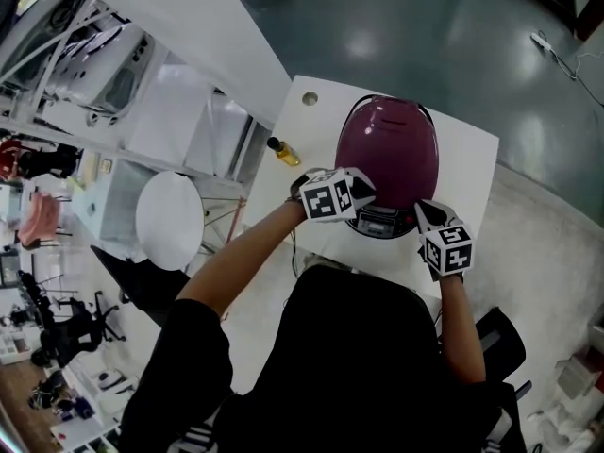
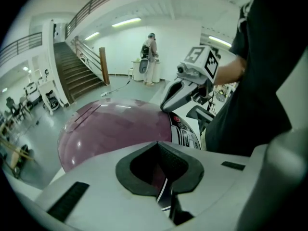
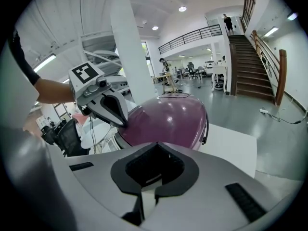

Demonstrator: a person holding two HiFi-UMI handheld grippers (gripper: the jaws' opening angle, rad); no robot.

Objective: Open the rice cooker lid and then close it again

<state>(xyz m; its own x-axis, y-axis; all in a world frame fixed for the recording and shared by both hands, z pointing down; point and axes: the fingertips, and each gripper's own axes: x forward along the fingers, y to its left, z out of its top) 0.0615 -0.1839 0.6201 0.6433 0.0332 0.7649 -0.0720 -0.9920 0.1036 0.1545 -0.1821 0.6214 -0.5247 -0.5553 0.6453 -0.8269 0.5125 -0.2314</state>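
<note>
The maroon rice cooker [image 1: 387, 149] stands on a white table [image 1: 472, 159] with its domed lid down. Its control panel [image 1: 379, 221] faces me. My left gripper [image 1: 363, 191] is shut and empty, with its tips at the lid's front left edge, beside the panel. My right gripper [image 1: 421, 215] is also shut and empty, just off the cooker's front right. In the left gripper view the lid [image 2: 110, 126] and panel [image 2: 185, 134] lie beyond the shut left gripper [image 2: 160, 170]. In the right gripper view the cooker [image 3: 168, 119] is ahead of the right gripper [image 3: 149, 174], and the left gripper [image 3: 124, 122] meets the lid's rim.
A small yellow bottle [image 1: 283, 151] lies on the table left of the cooker, near a round hole [image 1: 310, 98] at the far corner. A white round stool [image 1: 170, 220] stands left of the table. The grey floor surrounds the table.
</note>
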